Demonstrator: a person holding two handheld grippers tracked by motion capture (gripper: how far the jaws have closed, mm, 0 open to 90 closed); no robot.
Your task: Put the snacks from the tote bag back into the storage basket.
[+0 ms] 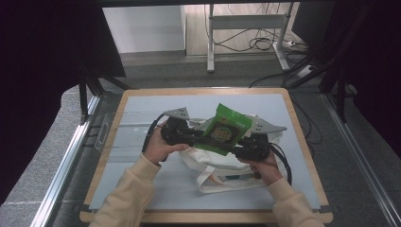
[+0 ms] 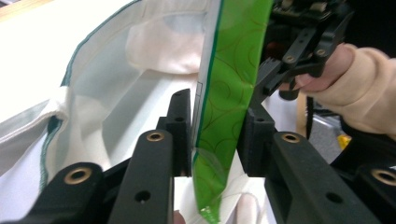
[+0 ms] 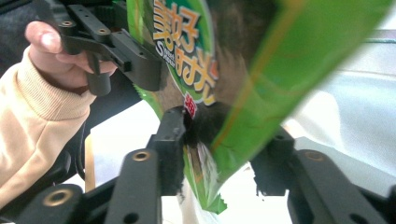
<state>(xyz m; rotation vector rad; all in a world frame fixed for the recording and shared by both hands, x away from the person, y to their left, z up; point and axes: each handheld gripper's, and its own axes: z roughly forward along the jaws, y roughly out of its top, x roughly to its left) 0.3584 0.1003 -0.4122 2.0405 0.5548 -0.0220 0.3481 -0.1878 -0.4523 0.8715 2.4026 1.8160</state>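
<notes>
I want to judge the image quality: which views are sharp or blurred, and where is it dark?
High view: evenly lit table, black surroundings, slightly soft. Left gripper view: green snack bag fairly sharp, white tote bag bright, nearly washed out. Right gripper view: the bag's print blurred from closeness.

A table (image 1: 302, 142) with a pale grey-blue top and a light wooden rim carries the things. The rim runs visibly along the far edge, down both sides and across the near edge. A white cloth bag (image 1: 222, 172) lies directly on the top, a little right of the middle and toward the near edge; its fabric is crumpled, and its looped handles rest flat on the surface on the near side. A clear plastic tray (image 1: 111, 137) lies at the left edge, partly overhanging the rim, with a handle opening on its outer side. The far corners and the near left corner show bare surface.
</notes>
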